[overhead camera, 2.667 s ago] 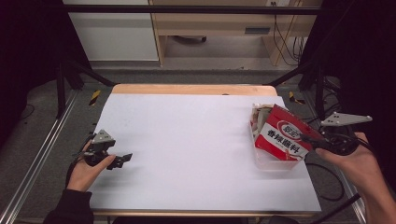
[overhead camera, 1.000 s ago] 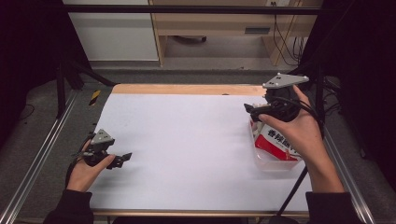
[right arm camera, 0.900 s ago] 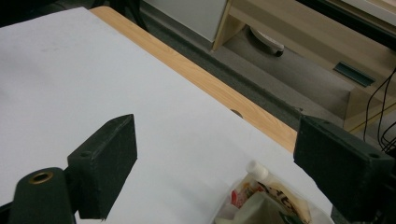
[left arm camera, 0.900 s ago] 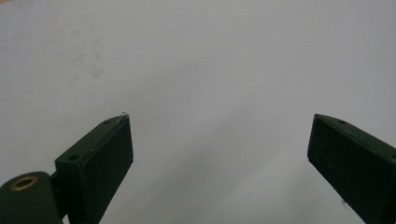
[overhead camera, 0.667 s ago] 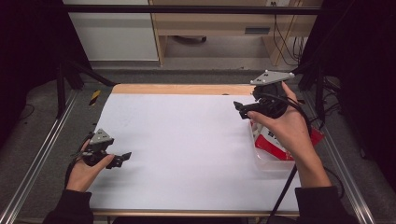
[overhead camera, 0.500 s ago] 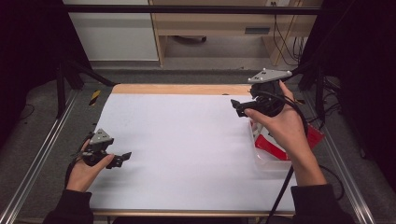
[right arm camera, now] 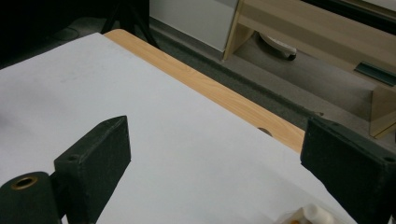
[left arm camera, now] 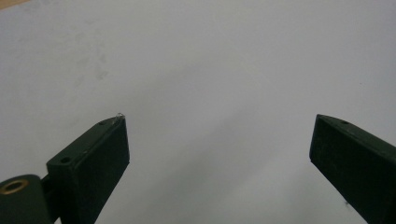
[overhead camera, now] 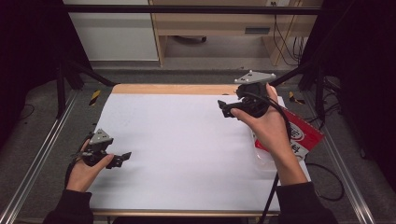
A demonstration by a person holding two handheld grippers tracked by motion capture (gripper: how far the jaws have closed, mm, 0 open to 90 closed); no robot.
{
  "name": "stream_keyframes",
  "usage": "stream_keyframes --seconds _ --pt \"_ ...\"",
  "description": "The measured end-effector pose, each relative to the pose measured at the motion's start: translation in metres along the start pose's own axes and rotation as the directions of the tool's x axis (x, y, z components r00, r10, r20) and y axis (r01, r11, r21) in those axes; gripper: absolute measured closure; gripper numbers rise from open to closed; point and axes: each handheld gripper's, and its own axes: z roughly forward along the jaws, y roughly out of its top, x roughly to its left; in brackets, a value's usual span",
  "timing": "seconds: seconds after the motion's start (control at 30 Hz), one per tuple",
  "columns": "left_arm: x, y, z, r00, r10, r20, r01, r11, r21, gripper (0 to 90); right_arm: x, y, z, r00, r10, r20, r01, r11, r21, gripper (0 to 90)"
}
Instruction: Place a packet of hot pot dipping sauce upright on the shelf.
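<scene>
A red-and-white snack packet (overhead camera: 299, 137) lies in a clear plastic container (overhead camera: 266, 161) at the right edge of the white-topped table (overhead camera: 177, 140), partly hidden behind the person's right forearm in the high view. The right gripper (overhead camera: 227, 109) is held above the far right part of the table, near the packet but apart from it; its jaws, which have just been opening, stand wide with nothing between them. The right gripper view adds the wooden far edge (right arm camera: 219, 93) of the table and a pale object (right arm camera: 310, 215) at the bottom that cannot be made out. The left gripper (overhead camera: 122, 159) rests low near the front left corner, its jaws wide over bare white surface in the left gripper view.
</scene>
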Motion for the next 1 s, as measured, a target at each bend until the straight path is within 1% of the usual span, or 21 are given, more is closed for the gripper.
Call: stream_keyframes --seconds 0.17,0.2,0.27,0.37,0.63,0.8,1.0 --pt "0.0 0.0 0.0 1.0 0.004 -0.002 -0.004 1.0 0.004 4.9 0.011 -0.007 0.012 0.9999 -0.001 -0.013 0.001 1.0 0.014 10.6" --pt "0.0 0.0 0.0 1.0 0.004 -0.002 -0.004 1.0 0.004 4.9 0.013 -0.01 0.015 0.9999 -0.007 -0.014 0.008 1.0 0.016 10.5" --pt "0.001 -0.001 0.0 1.0 0.002 -0.004 -0.002 1.0 0.006 4.9 0.017 -0.014 0.019 0.9999 -0.001 -0.016 0.002 1.0 0.018 10.5" --pt "0.001 -0.001 0.0 1.0 0.003 -0.005 -0.003 1.0 0.006 4.9 0.021 -0.02 0.023 1.0 0.003 -0.008 -0.002 1.0 0.024 10.4" --pt "0.0 -0.001 0.001 1.0 0.001 -0.003 -0.001 1.0 0.005 4.9 0.028 -0.044 0.032 0.9994 0.035 -0.002 -0.035 0.999 0.032 9.7" --pt "0.0 -0.002 0.002 1.0 0.006 -0.004 -0.006 1.0 0.008 4.8 0.034 -0.059 0.038 0.9996 0.029 0.002 -0.029 0.999 0.032 10.4" --pt "0.0 -0.002 0.001 1.0 0.007 -0.007 -0.007 1.0 0.007 4.9 0.041 -0.076 0.044 0.999 0.041 -0.015 -0.04 0.998 0.048 9.9"
